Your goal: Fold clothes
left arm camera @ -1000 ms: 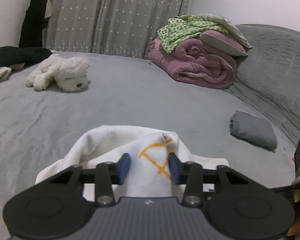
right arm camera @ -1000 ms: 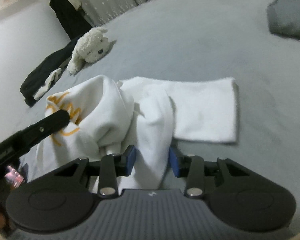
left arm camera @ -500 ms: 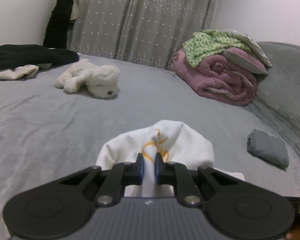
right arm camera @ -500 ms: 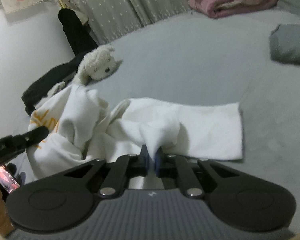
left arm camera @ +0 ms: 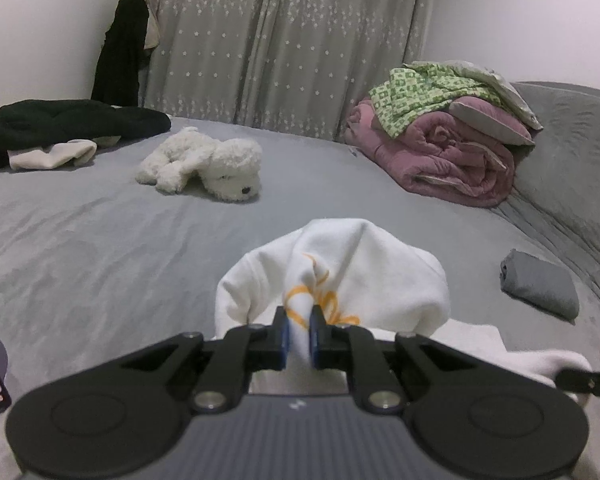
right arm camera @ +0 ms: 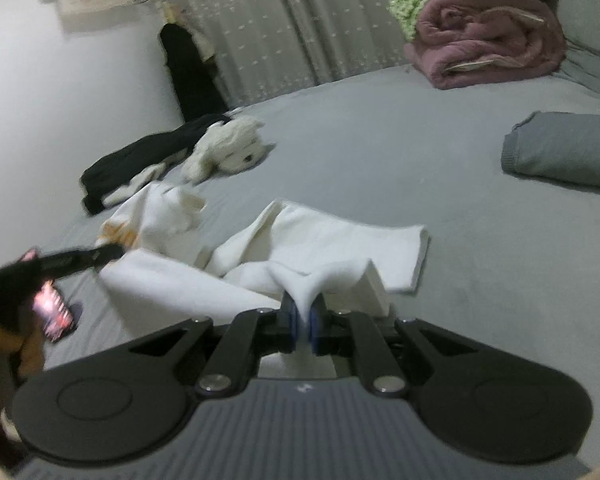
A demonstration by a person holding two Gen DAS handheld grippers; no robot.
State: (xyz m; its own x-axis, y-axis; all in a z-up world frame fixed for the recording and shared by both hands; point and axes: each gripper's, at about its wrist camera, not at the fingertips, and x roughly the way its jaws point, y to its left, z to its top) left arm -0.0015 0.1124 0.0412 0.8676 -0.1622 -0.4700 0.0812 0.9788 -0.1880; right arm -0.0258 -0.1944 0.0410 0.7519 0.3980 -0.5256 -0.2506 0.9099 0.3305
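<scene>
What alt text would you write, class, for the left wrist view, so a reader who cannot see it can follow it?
The left gripper is shut on a bunched fold of a white garment with an orange print, lifted above a grey bedsheet. Behind lie a white plush dog, a folded grey cloth, black clothes and a rolled pink quilt before a grey curtain.
</scene>
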